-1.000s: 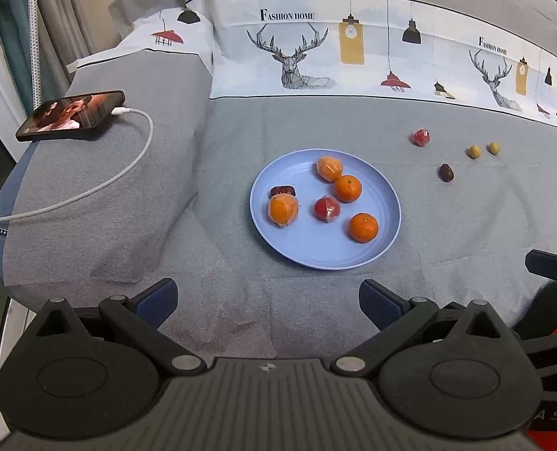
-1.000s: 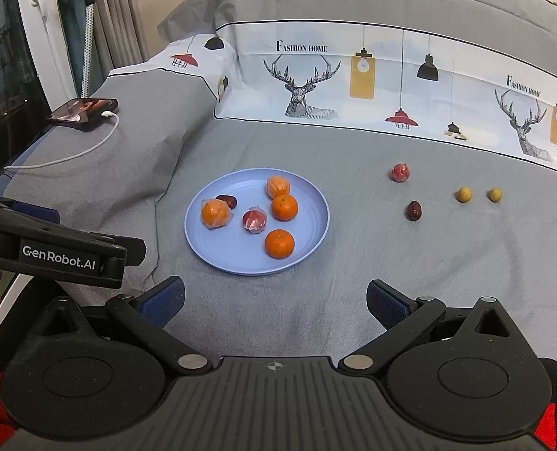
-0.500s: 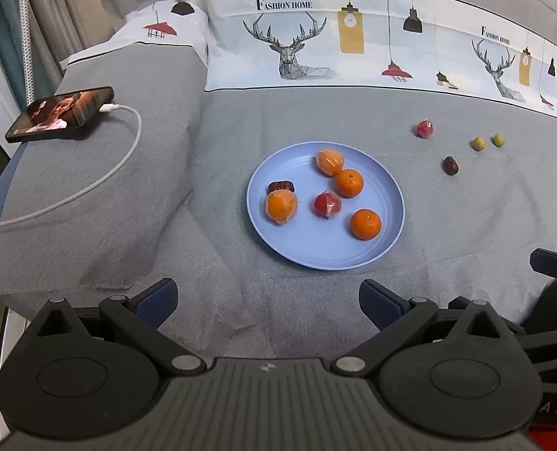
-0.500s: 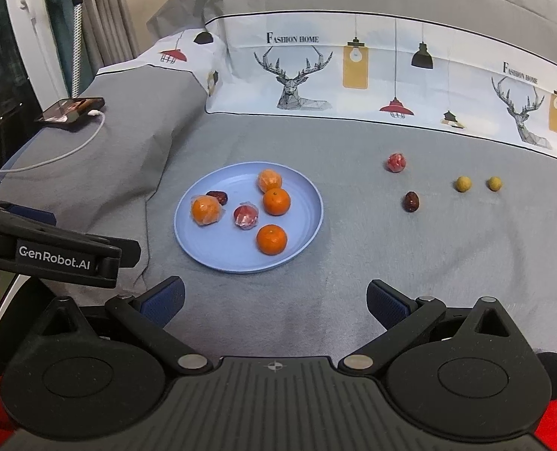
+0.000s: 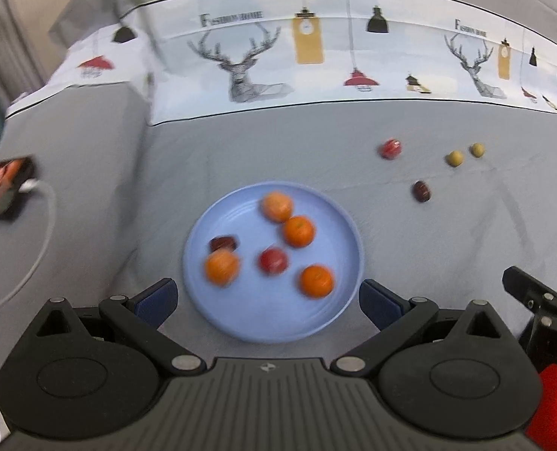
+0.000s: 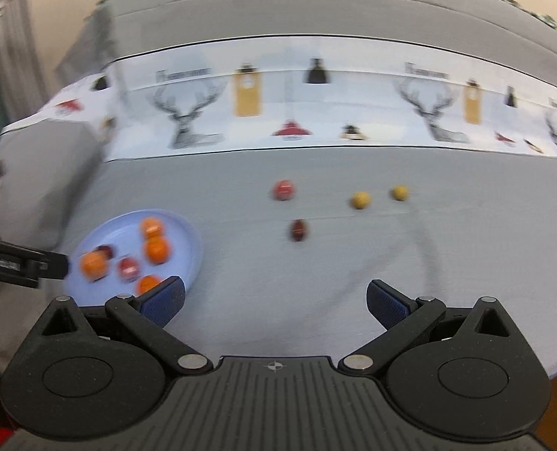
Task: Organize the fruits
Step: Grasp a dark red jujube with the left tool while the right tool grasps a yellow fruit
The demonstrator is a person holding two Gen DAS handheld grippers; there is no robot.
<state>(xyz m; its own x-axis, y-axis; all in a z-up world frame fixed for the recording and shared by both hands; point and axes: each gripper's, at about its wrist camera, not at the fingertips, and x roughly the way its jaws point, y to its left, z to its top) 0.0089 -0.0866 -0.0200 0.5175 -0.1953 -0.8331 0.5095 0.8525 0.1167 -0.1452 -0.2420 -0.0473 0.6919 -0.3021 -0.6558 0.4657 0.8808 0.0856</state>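
A blue plate (image 5: 327, 323) (image 6: 188, 248) lies on the grey bedspread and holds several oranges, a red wrapped fruit (image 5: 273, 260) and a dark date (image 5: 223, 243). On the cloth to its right lie a red wrapped fruit (image 6: 283, 189) (image 5: 390, 148), a dark date (image 6: 299, 230) (image 5: 421, 191) and two small yellow fruits (image 6: 360, 200) (image 6: 399, 192). My left gripper (image 5: 268, 297) is open, just short of the plate. My right gripper (image 6: 274, 302) is open over bare cloth, short of the date. Both views are blurred.
A phone (image 5: 4, 184) with a white charging cable (image 5: 41, 233) lies at the far left on a raised fold of the bedspread. A printed white band (image 5: 316, 56) with deer and lamps runs across the back. The right gripper's body (image 5: 541, 312) shows at the left view's right edge.
Both grippers have moved forward and to the right. The plate now sits close in front of my left gripper, and the loose fruits are centred ahead of my right gripper. Jaws stay open.
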